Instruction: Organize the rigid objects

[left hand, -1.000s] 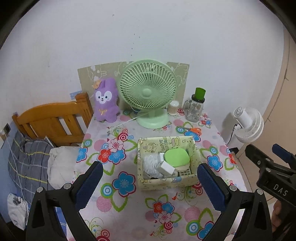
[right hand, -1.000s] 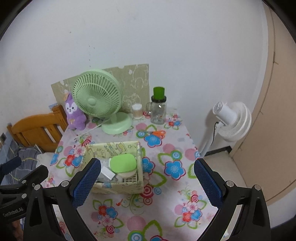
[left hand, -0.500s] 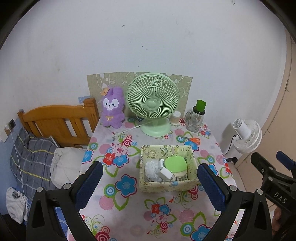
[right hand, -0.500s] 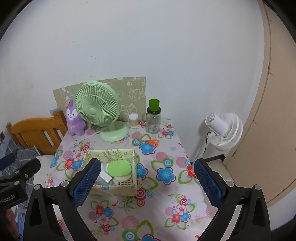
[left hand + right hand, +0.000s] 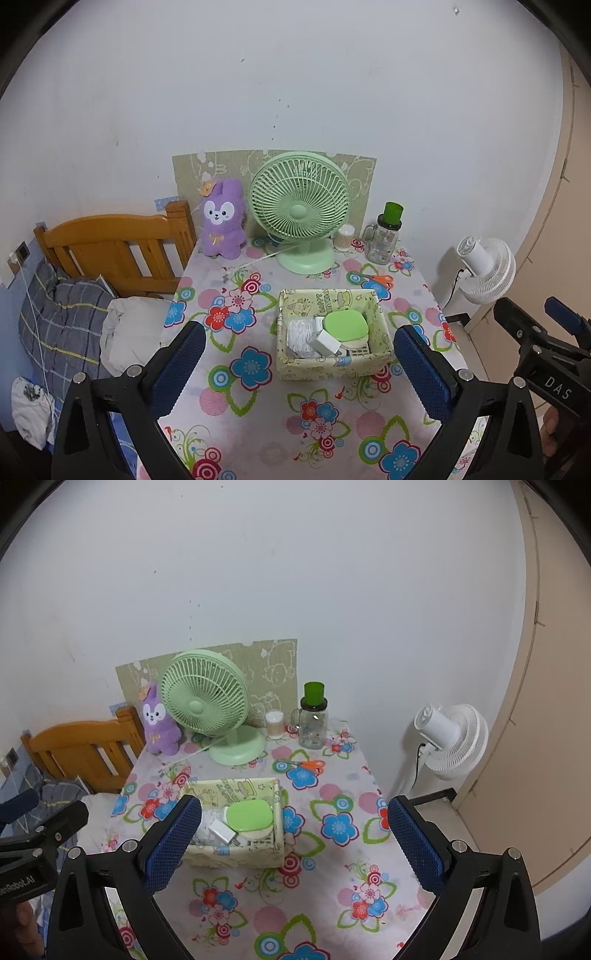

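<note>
On the flower-print tablecloth (image 5: 258,413) sits a pale yellow cartoon-print storage box (image 5: 334,369), roughly mid-table in the left wrist view. Its long axis runs across the table, left to right, with the open top facing up. Inside it a green-lidded oval case (image 5: 345,325) lies flat with its long axis also left to right, tilted slightly down toward the right; a white charger plug (image 5: 325,341) rests against its near-left edge, pointing diagonally toward the near right corner, and a white crumpled packet (image 5: 297,334) fills the left part of the box.

Behind the box, a green desk fan (image 5: 300,210) stands upright facing forward, with a purple plush rabbit (image 5: 222,221) to its left and a small cotton-swab jar (image 5: 343,238) and a glass mug with a green lid (image 5: 384,236) to its right. Orange-handled scissors (image 5: 376,278) lie flat near the mug, long axis left to right, handles on the right. A white floor fan (image 5: 448,738) stands off the table's right side, a wooden headboard (image 5: 110,247) off its left.

The left gripper (image 5: 299,362) and the right gripper (image 5: 293,842) both hang above the near table with blue pads spread wide, holding nothing.

Compared with a second ago, both cameras sit farther back and higher: the box and fan look smaller, more wall shows, and the box contents are unchanged
</note>
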Demonstrator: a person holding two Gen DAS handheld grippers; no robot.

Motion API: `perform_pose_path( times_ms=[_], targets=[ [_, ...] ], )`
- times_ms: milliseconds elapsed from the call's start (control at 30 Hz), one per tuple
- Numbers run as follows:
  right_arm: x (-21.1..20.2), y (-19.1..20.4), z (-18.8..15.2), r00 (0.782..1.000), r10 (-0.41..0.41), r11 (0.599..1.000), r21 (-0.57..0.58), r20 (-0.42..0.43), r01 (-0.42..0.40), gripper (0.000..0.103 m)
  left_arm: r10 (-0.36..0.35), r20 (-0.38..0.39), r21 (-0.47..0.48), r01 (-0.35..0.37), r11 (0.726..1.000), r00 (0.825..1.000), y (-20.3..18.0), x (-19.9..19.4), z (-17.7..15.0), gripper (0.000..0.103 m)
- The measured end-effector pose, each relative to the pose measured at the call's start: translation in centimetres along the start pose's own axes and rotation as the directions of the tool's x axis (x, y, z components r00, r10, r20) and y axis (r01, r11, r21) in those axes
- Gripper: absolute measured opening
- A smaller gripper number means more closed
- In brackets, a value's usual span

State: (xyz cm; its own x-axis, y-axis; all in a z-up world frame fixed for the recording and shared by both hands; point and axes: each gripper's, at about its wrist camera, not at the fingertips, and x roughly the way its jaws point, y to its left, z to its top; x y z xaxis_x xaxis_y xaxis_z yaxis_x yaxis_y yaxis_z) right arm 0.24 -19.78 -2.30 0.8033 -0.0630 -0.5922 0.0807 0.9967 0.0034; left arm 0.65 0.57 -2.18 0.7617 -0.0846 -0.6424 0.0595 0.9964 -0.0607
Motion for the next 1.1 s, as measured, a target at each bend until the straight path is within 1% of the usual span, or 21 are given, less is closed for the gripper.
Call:
perform_pose_path(
  times_ms=[267, 367, 533, 800, 1100],
  targets=[
    [-1.0, 0.1, 0.4, 1.000, -0.015, 1.000, -0.004, 0.023, 0.015, 0.102, -0.018, 0.013, -0.010, 0.018, 1.000, 1.000, 0.0, -0.5, 0.1, 0.103],
    [-0.9, 0.0, 0.5, 1.000, -0.013, 1.000, 0.000, 0.009, 0.013, 0.102, -0.022, 0.021, -0.015, 0.022, 1.000, 1.000, 0.2, -0.6, 0.2, 0.103],
    [-1.1, 0.0, 0.6, 1.000, -0.008, 1.000, 0.009, 0.011, 0.008, 0.102, -0.017, 0.007, -0.034, 0.017, 0.999, 1.000, 0.4, -0.4, 0.2, 0.103],
    [-1.5, 0.2, 0.7, 1.000, -0.009, 1.000, 0.003, 0.023, 0.009, 0.102, -0.010, 0.023, -0.025, 0.010, 1.000, 1.000, 0.2, -1.0, 0.3, 0.103],
    [-1.7, 0.1, 0.6, 1.000, -0.013, 1.000, 0.002, 0.020, 0.013, 0.102, -0.019, 0.014, -0.016, 0.019, 1.000, 1.000, 0.1, -1.2, 0.3, 0.103]
  ],
)
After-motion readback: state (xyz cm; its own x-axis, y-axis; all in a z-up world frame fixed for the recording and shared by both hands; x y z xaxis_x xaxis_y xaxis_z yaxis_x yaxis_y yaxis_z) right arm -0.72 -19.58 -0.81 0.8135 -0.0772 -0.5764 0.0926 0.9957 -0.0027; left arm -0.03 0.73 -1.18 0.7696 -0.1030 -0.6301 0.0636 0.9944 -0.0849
